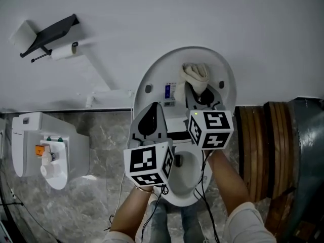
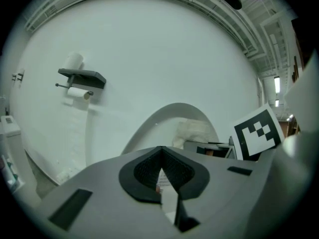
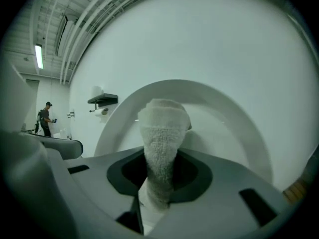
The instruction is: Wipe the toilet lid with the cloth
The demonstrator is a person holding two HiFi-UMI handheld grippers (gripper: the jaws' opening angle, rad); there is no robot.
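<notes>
The cloth (image 3: 162, 148), an off-white terry wad bunched into a thick roll, is clamped in the jaws of the right gripper (image 3: 158, 185), its rounded end against the upper part of the raised white toilet lid (image 1: 157, 72). Just beside it, the left gripper (image 2: 162, 172) has its jaws closed on nothing. A toilet-roll holder (image 1: 50, 34) hangs on the wall well to the left.

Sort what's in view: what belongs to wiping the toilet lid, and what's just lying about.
For the job: toilet lid, raised; cloth; right gripper, jaws shut on the cloth.
Just about: toilet roll on its wall holder; white unit on the floor; brown ribbed object; left gripper, shut and empty.
</notes>
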